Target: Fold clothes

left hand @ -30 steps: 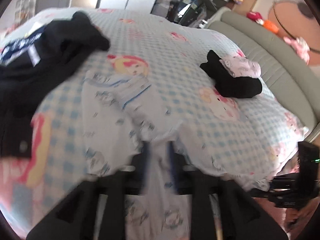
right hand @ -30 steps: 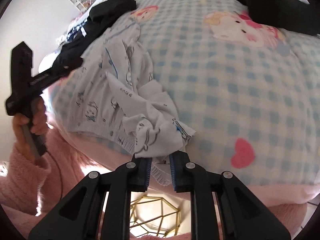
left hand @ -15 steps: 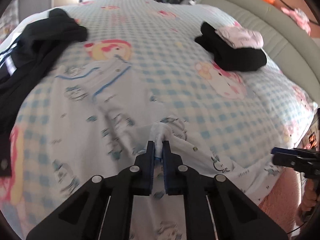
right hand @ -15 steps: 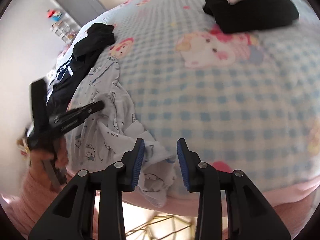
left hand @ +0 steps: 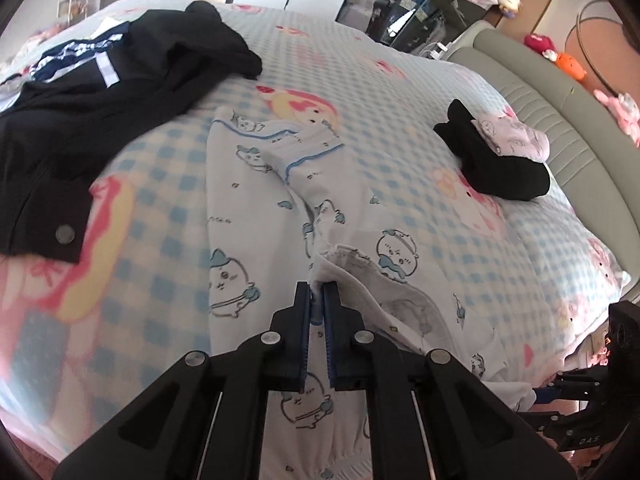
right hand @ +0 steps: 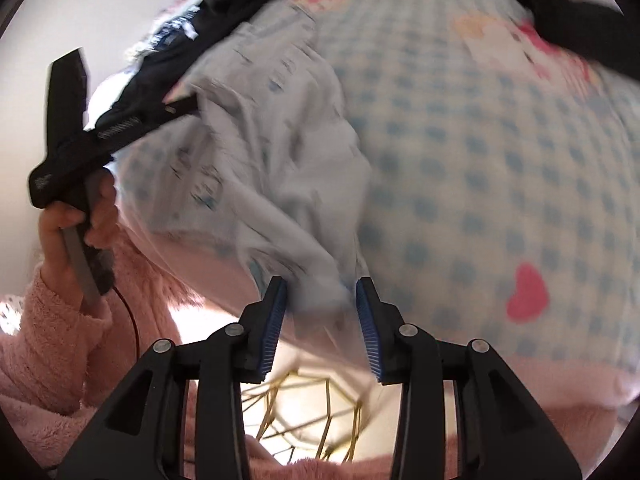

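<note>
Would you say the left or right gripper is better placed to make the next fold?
Probably left: the left gripper is shut on the white garment, while the right gripper is opening, its pads off the cloth.

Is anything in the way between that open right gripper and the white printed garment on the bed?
Nothing visible. The white printed garment hangs directly between the opening fingers of the right gripper, its pads not yet pressing it.

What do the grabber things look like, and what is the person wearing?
Both the left gripper and the right gripper are black plastic with silver bolts and ribbed blue pads. A dark red cable hangs from the left one. The sleeve is fluffy pink.
</note>
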